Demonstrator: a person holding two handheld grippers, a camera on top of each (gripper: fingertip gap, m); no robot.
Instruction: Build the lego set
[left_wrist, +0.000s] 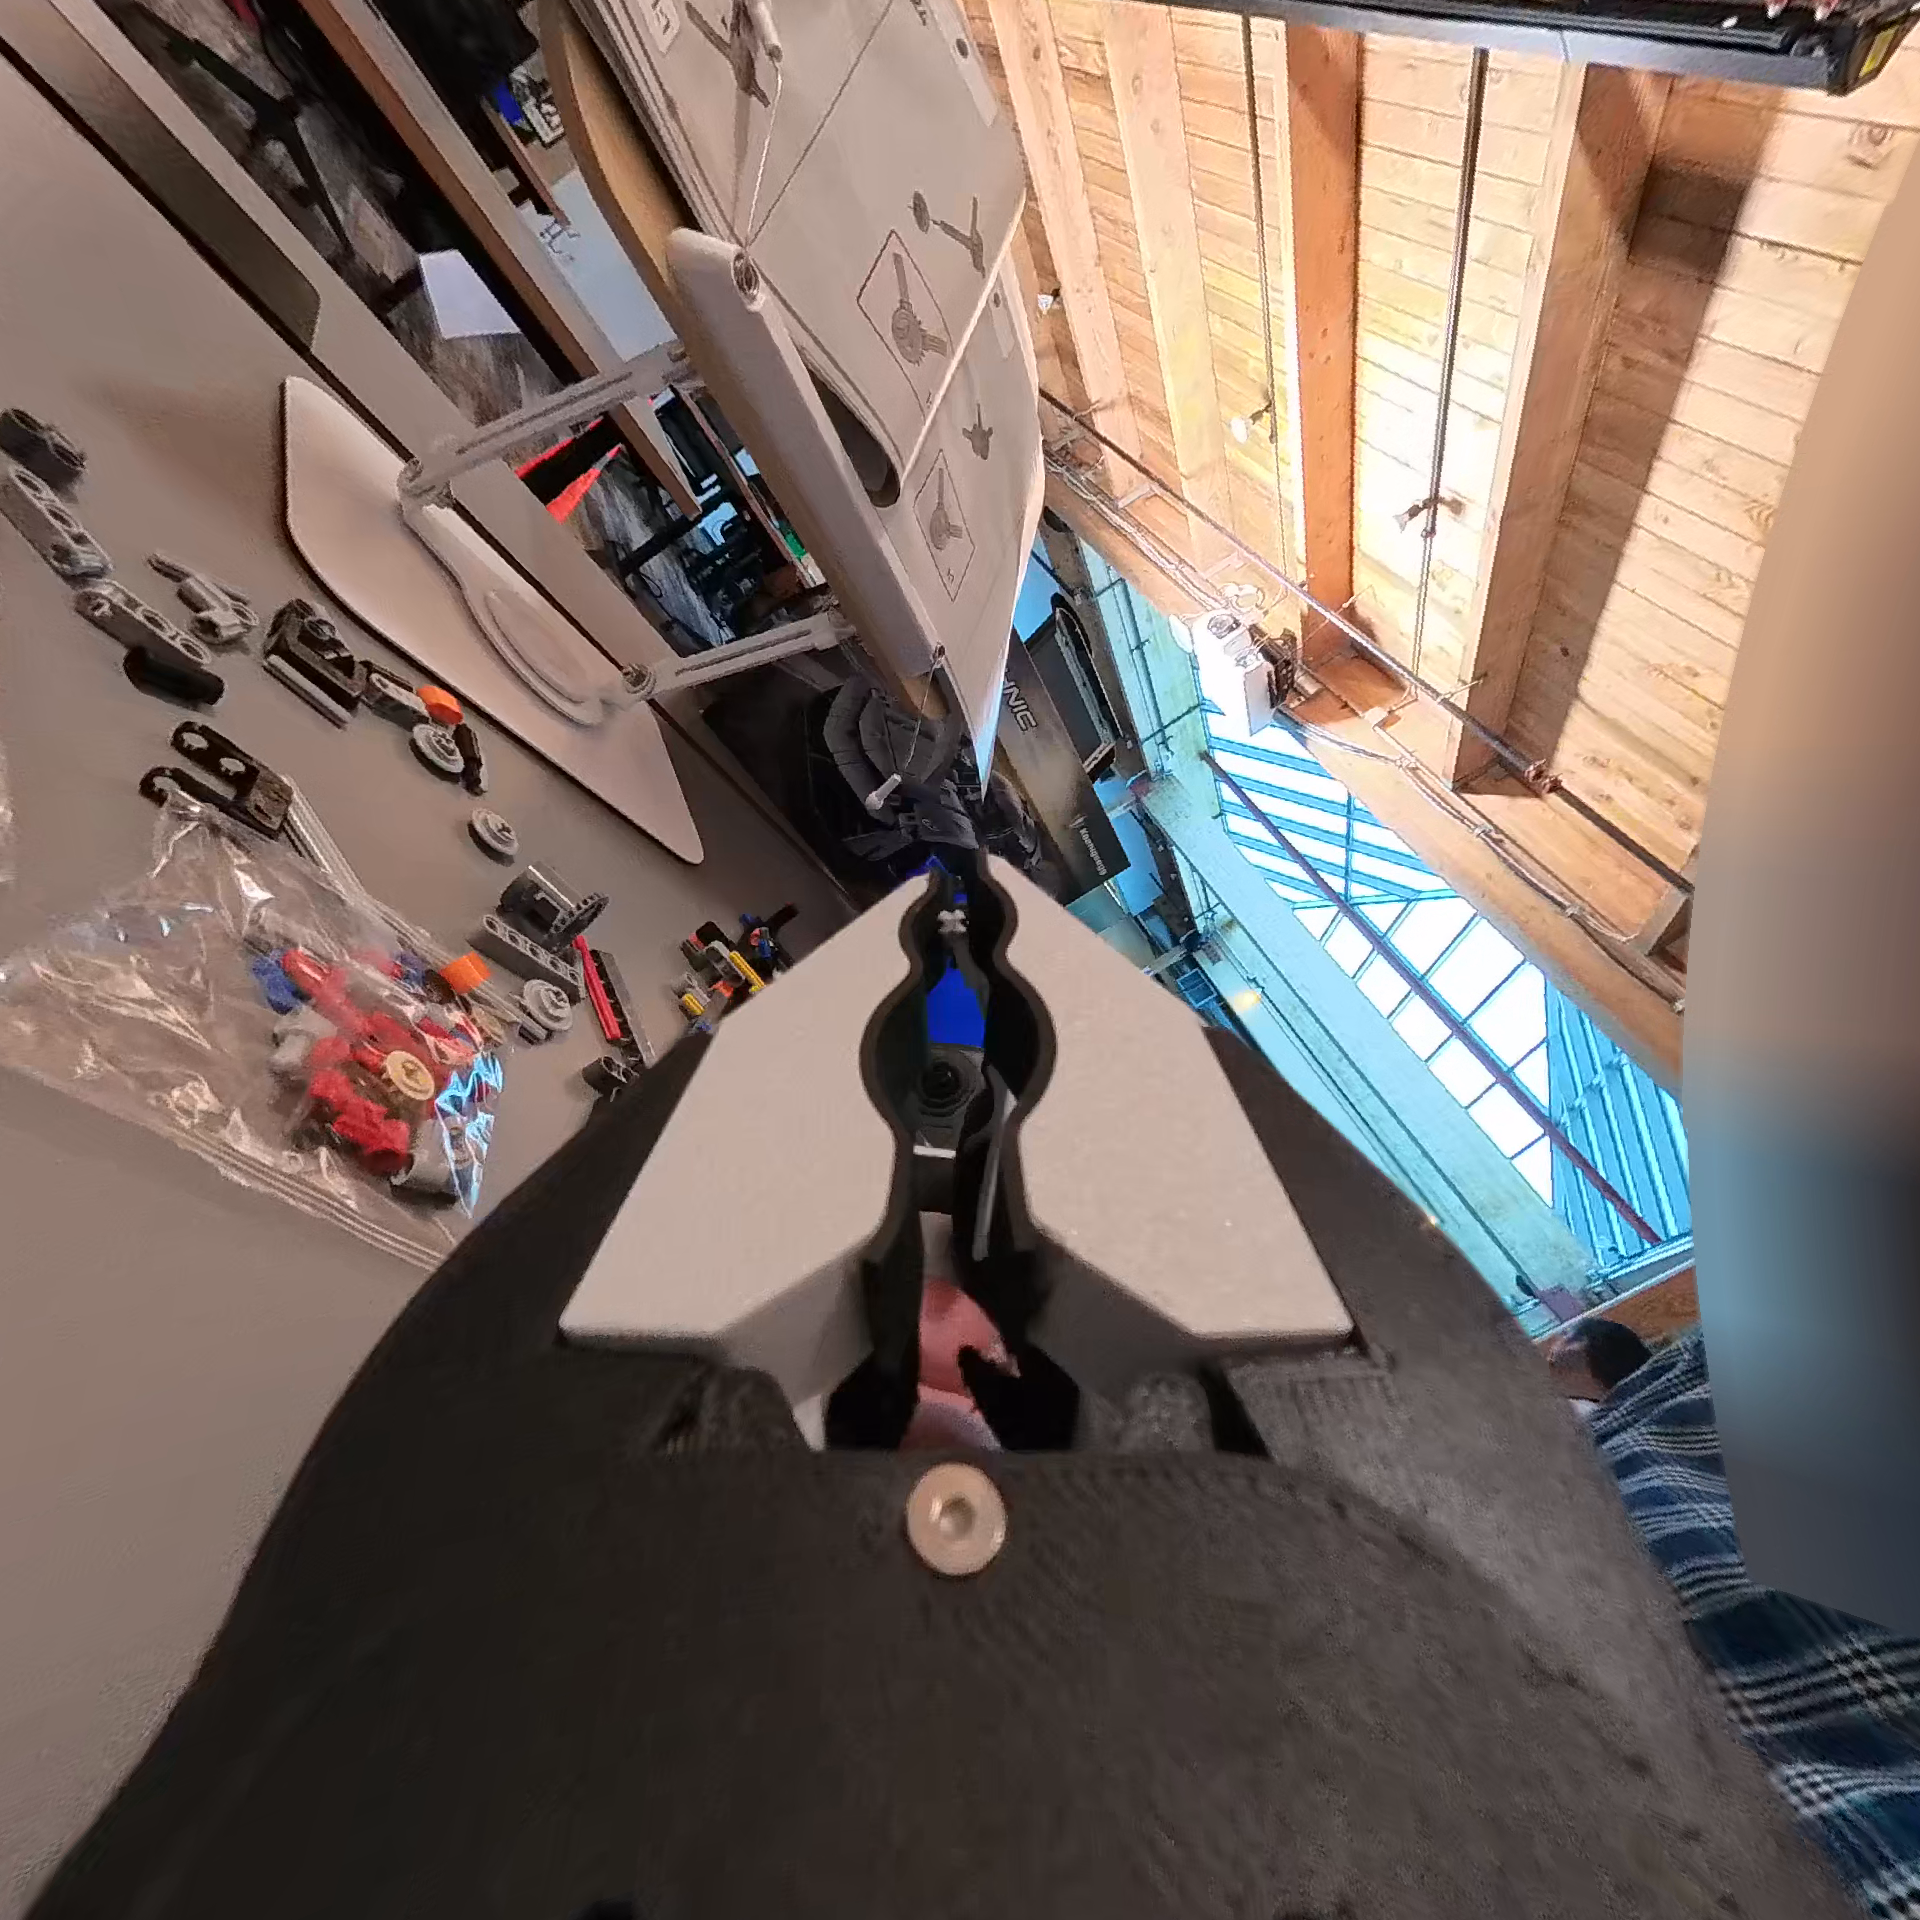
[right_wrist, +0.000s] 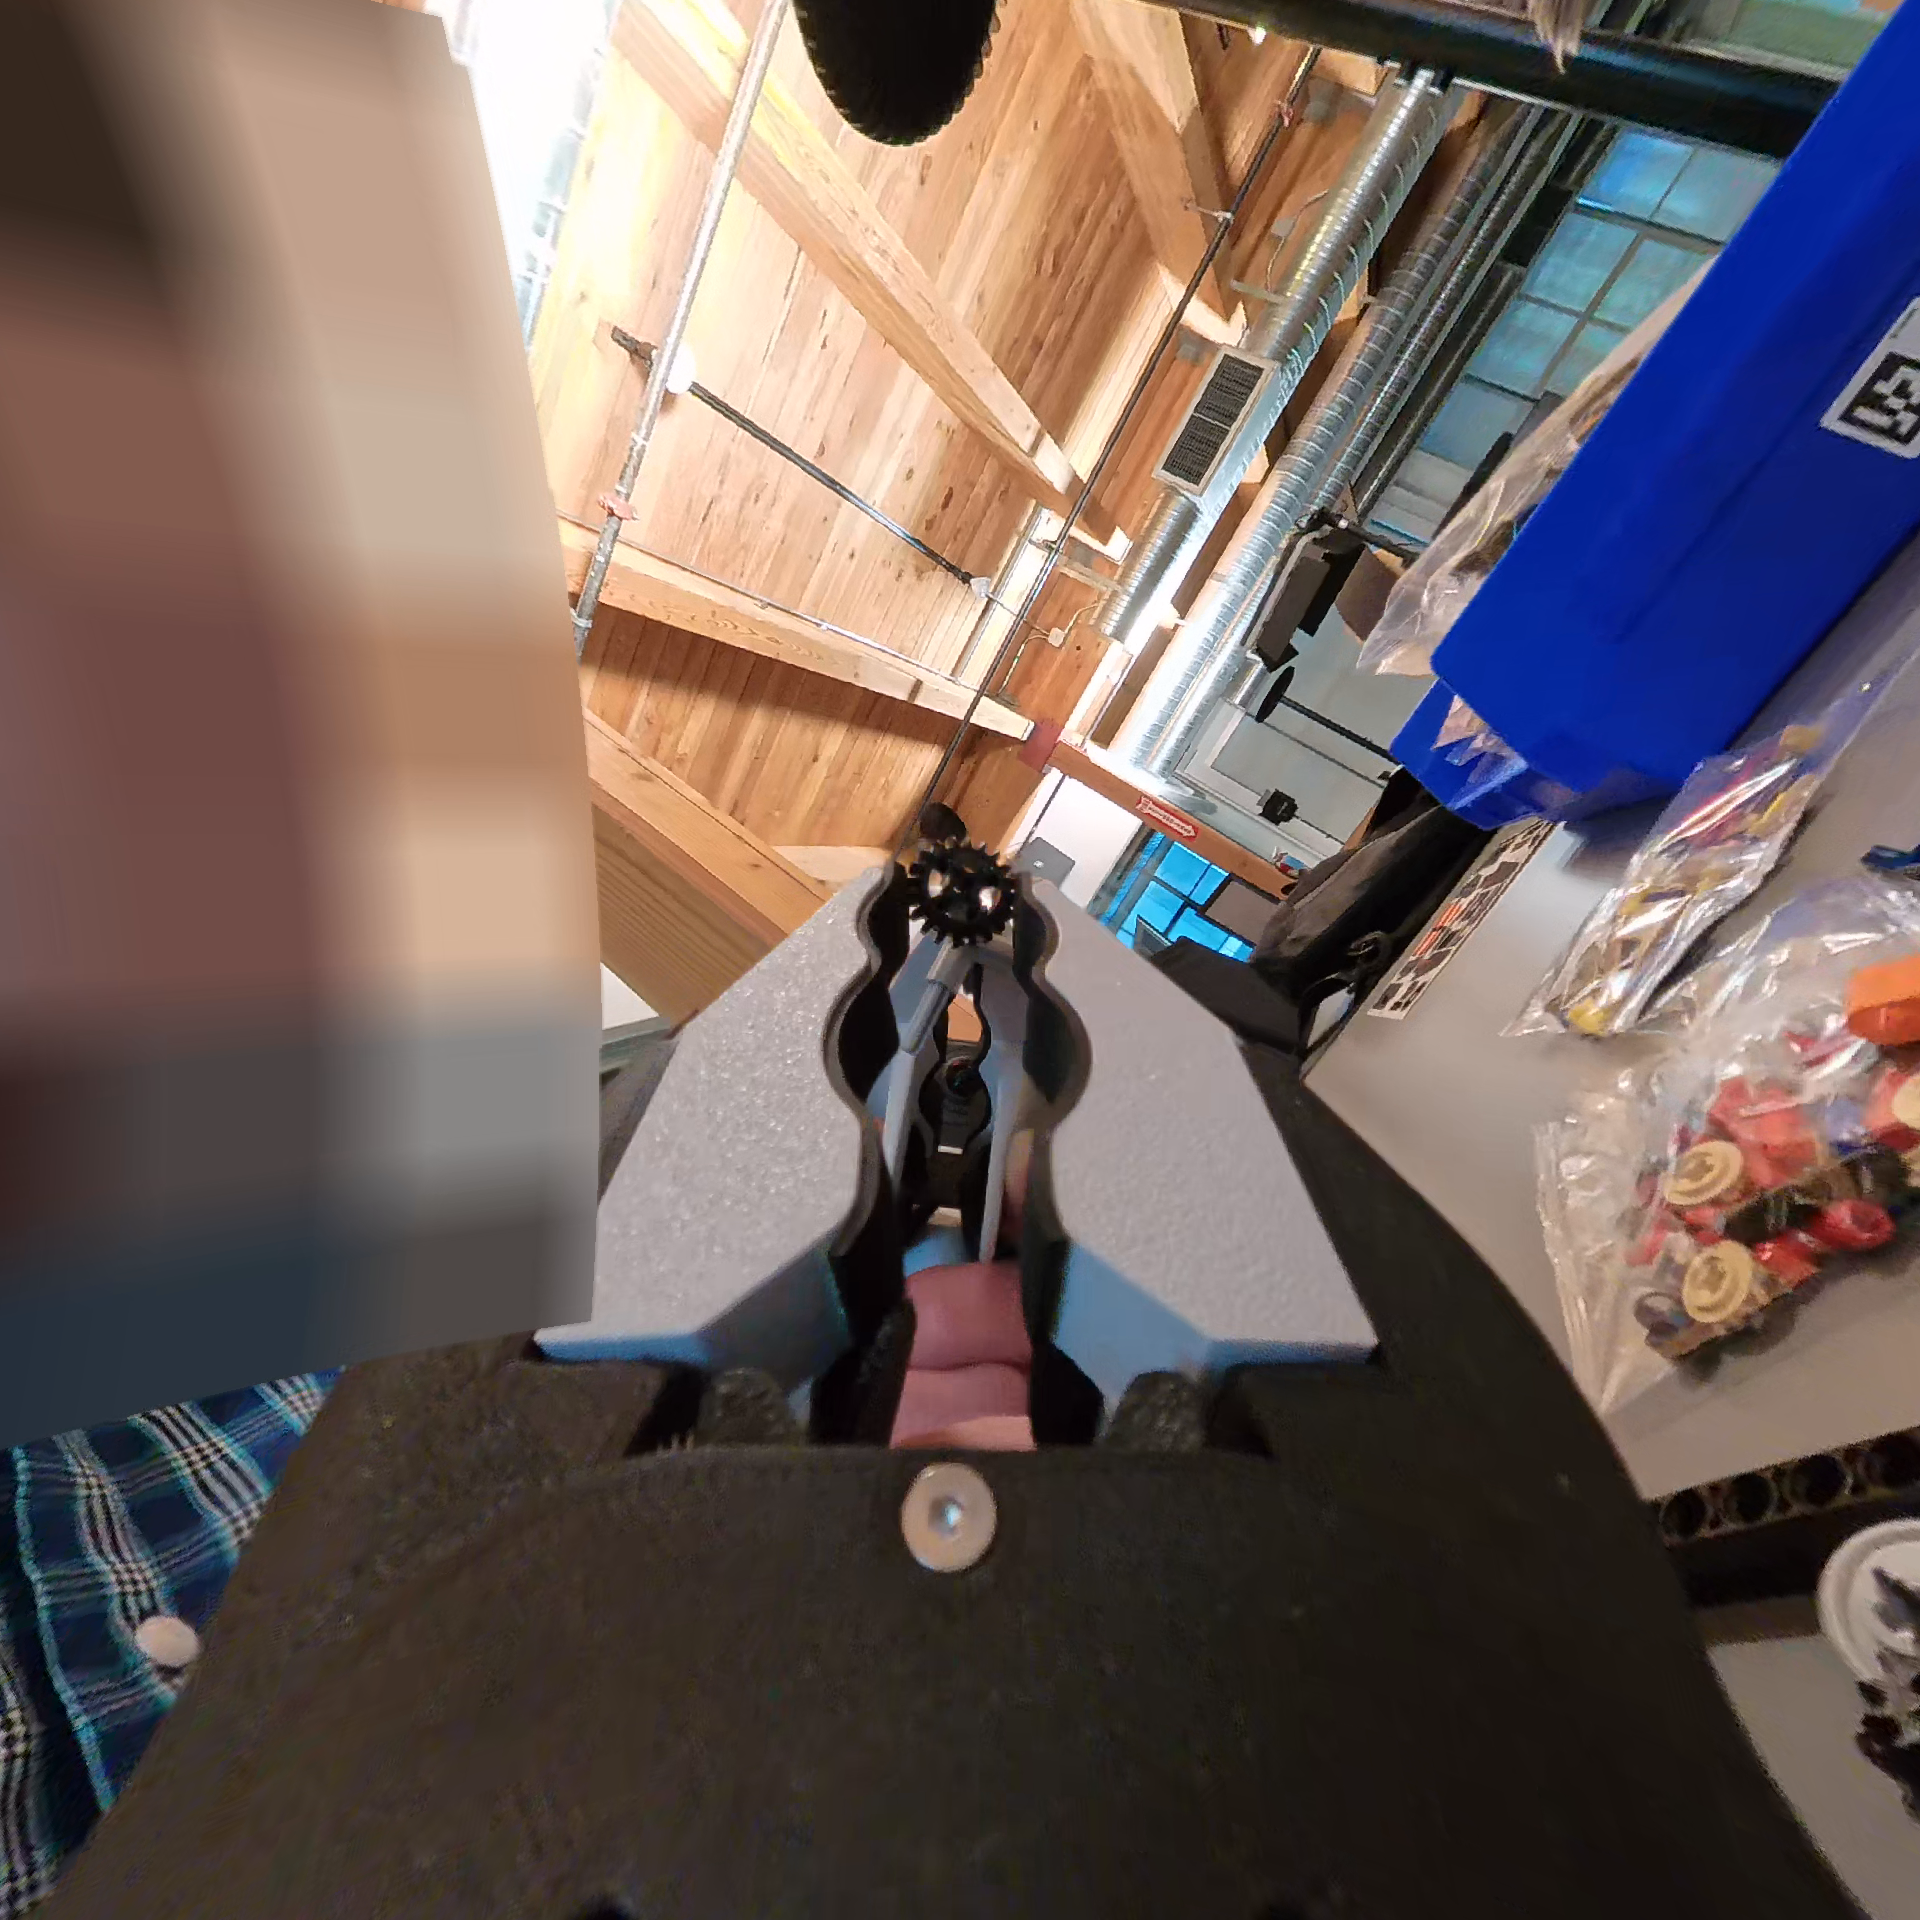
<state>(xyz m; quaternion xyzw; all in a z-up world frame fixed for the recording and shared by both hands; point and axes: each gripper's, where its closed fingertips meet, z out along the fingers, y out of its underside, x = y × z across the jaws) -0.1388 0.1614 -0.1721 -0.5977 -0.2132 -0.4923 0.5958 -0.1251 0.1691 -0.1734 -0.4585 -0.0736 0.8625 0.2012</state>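
Black gear (right_wrist: 958, 899) pinched at right hand-held gripper (right_wrist: 961, 914) tips; left hand-held gripper (left_wrist: 954, 920) clamps small axle.

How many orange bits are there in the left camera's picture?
2: one orange piece beside the grey wheel, another by the plastic bag. More may hide inside.

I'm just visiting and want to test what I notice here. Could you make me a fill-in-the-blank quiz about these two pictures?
1. The right tool is shut on a black ____ with teeth.
2. The bag on the table holds mostly ____ pieces.
3. The bin in the right view is ____.
4. The ceiling overhead is made of ____.

Missing words: gear; red; blue; wood
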